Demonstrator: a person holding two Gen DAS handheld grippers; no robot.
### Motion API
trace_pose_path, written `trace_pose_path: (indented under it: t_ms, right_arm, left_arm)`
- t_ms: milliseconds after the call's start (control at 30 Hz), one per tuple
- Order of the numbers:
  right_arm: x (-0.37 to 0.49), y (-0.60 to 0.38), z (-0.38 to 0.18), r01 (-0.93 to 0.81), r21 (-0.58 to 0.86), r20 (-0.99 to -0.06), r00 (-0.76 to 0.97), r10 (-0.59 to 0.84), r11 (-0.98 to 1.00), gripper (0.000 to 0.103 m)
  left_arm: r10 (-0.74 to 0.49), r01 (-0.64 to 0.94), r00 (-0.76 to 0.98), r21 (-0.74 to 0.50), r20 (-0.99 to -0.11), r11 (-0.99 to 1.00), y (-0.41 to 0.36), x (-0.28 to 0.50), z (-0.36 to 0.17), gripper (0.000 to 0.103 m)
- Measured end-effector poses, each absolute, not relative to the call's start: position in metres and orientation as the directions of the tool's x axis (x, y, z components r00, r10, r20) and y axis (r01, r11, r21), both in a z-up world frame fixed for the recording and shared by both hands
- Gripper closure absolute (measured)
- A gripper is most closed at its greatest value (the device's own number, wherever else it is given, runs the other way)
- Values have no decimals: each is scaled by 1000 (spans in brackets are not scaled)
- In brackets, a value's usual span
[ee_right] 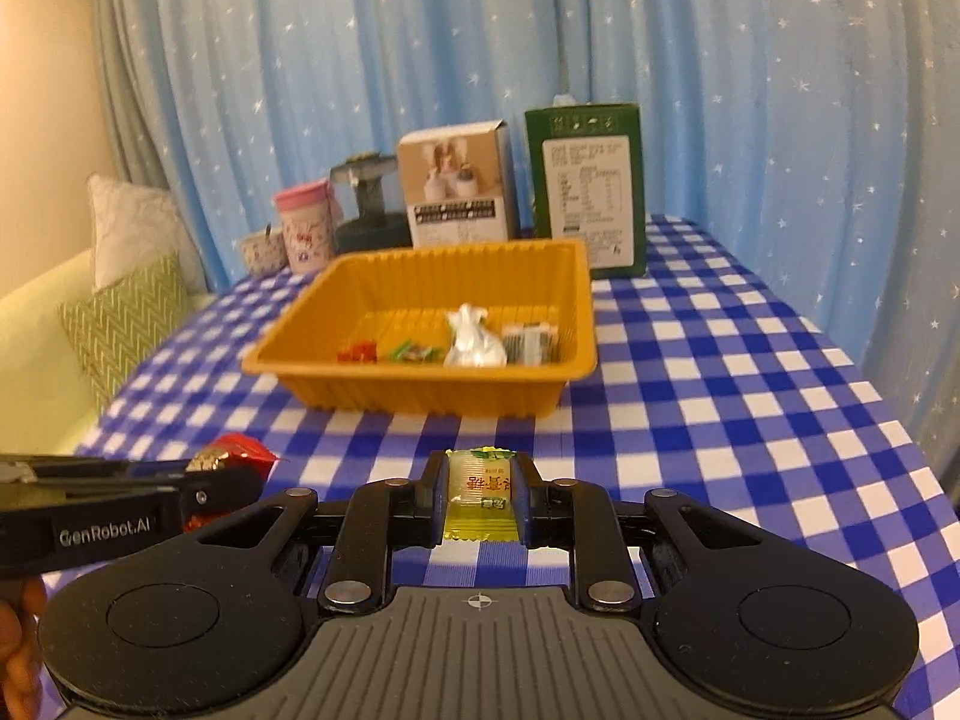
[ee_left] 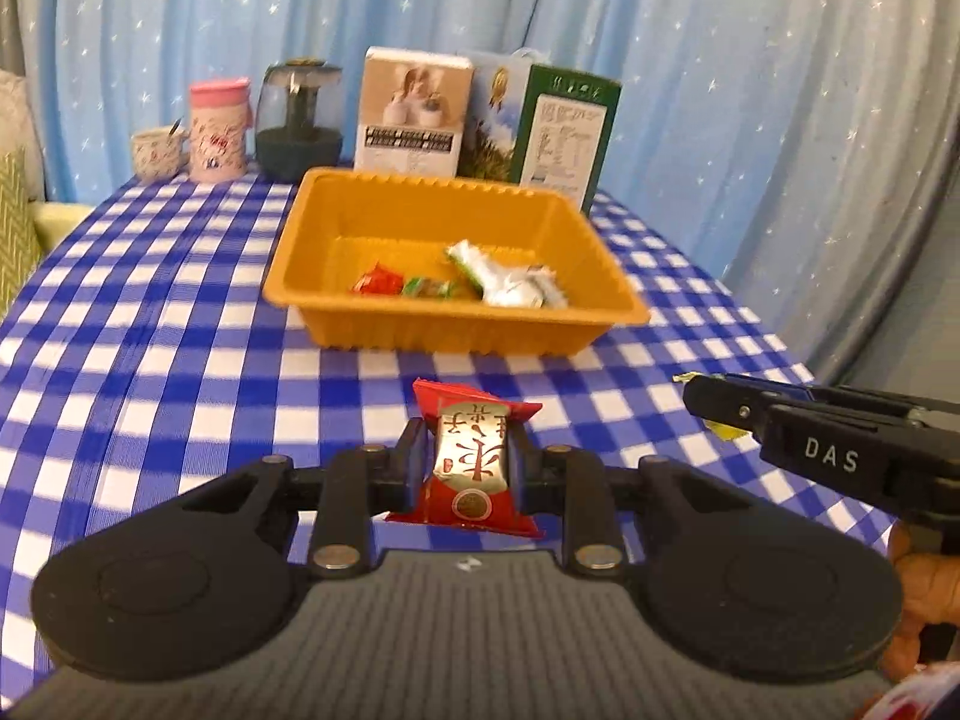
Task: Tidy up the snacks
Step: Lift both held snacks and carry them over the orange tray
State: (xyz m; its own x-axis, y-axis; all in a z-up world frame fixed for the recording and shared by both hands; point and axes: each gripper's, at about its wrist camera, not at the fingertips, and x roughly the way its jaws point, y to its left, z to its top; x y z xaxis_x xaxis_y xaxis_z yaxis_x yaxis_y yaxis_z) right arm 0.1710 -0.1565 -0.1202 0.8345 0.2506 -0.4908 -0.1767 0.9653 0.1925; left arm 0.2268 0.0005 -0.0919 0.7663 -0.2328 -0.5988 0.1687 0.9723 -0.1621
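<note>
two grippers hang above the checked tablecloth (ee_left: 150, 330), short of the orange tray (ee_left: 456, 324): the left gripper (ee_left: 471, 462) pinches a red snack packet (ee_left: 471, 459), the right gripper (ee_right: 480, 495) a yellow candy (ee_right: 480, 495).

A tray (ee_right: 420, 276) is set mid-tabletop (ee_right: 720, 396), with wrapped snacks (ee_right: 474, 342) lying in it; boxes (ee_right: 456, 186), a jar (ee_right: 367, 204) and cups (ee_right: 303, 234) are ranged behind it.

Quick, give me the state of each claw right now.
Left claw: closed on the red snack packet.
Right claw: closed on the yellow candy packet.
</note>
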Motion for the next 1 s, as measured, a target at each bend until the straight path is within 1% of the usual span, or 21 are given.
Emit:
trace_pose_path:
  t_ms: [100,267,567,1000]
  right_arm:
    - [178,-160,-111,-168,213,-478,841,252,963,81]
    - [191,-160,-98,-176,205,-459,852,253,963,81]
    - [214,-166,-91,-165,193,-439,867,236,967,81]
    - [255,-162,-86,-163,214,-401,884,239,963,81]
  left_arm:
    - [-240,180,776,-160,-583,971,-2,235,-84,79]
    - [-250,195,787,-157,-563,968,-5,250,-74,79]
    - [-243,194,810,-148,-534,970,0,275,-65,79]
    - [-204,147,819,-147,-537,978,13,319,-71,79]
